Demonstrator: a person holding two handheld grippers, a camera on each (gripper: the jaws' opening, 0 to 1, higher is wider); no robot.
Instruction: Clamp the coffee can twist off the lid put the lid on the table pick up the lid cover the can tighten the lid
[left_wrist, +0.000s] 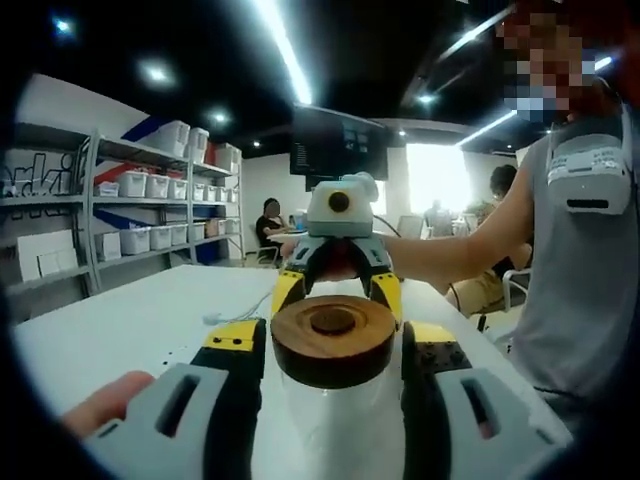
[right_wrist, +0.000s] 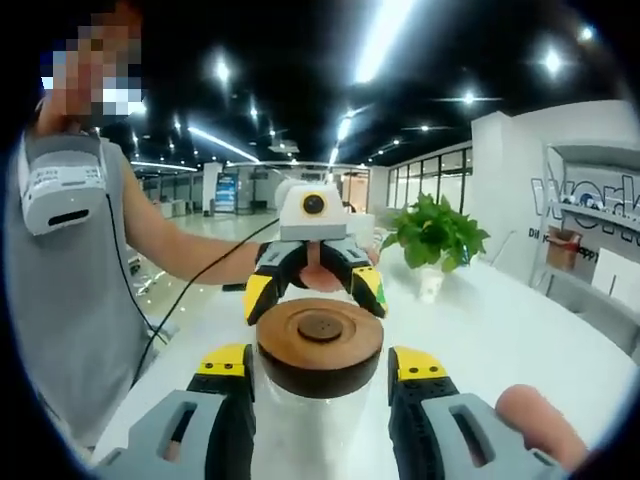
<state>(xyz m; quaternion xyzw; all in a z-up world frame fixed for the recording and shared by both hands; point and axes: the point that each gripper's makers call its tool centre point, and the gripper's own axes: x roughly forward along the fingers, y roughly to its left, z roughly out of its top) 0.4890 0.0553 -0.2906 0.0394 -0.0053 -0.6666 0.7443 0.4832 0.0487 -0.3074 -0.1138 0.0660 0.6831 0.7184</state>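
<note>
Standing upright on the white worktop is the glass coffee can, its long axis running straight up, with the round wooden lid facing the ceiling. Much of the clear body is hard to make out against the pale surface, and its base is cut off at the bottom edge of both views.

In the left gripper view, the left tool has its jaws on either side of the can just under the lid; whether they actually press the glass I cannot tell. Beyond the lid the right tool faces back, its yellow-tipped jaws spread behind the rim.

In the right gripper view, the right tool flanks the can the same way, contact unclear, and the left tool sits spread beyond the lid. A potted plant stands further along on the right.
</note>
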